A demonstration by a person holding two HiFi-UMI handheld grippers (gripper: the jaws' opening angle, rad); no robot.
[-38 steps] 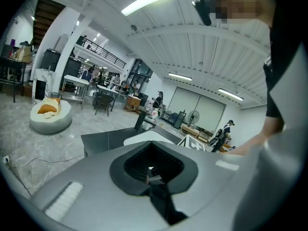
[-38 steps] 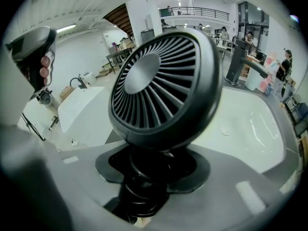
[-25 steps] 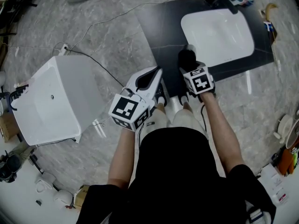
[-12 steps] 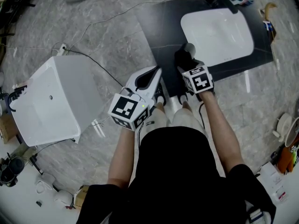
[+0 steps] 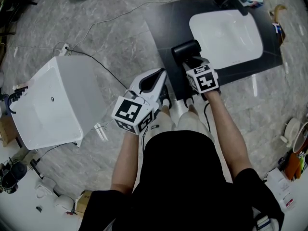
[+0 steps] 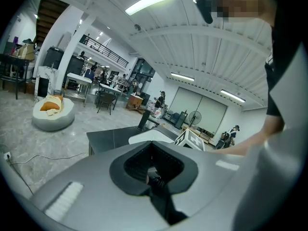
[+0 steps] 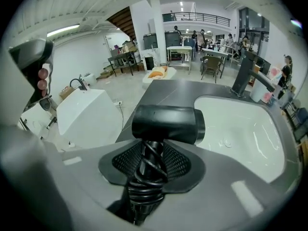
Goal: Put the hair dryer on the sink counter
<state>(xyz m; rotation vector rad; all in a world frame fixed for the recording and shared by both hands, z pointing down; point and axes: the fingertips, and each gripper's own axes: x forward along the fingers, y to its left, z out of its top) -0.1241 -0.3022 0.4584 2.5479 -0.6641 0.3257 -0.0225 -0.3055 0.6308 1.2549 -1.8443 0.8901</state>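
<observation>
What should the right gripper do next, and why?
Probably ease the dryer down onto the dark counter left of the basin. The jaws of the right gripper have just been closing on the cord-wrapped handle, and the dryer seems to hang over the counter's near edge.

The head view looks steeply down from above. Each gripper view looks closely along its own jaws toward the sink counter (image 5: 163, 28), which all three share.

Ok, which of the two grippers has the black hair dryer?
The right gripper: its jaws have just been closing around the cord-wrapped handle of the black hair dryer. The left gripper has its jaws together, nothing between them.
</observation>
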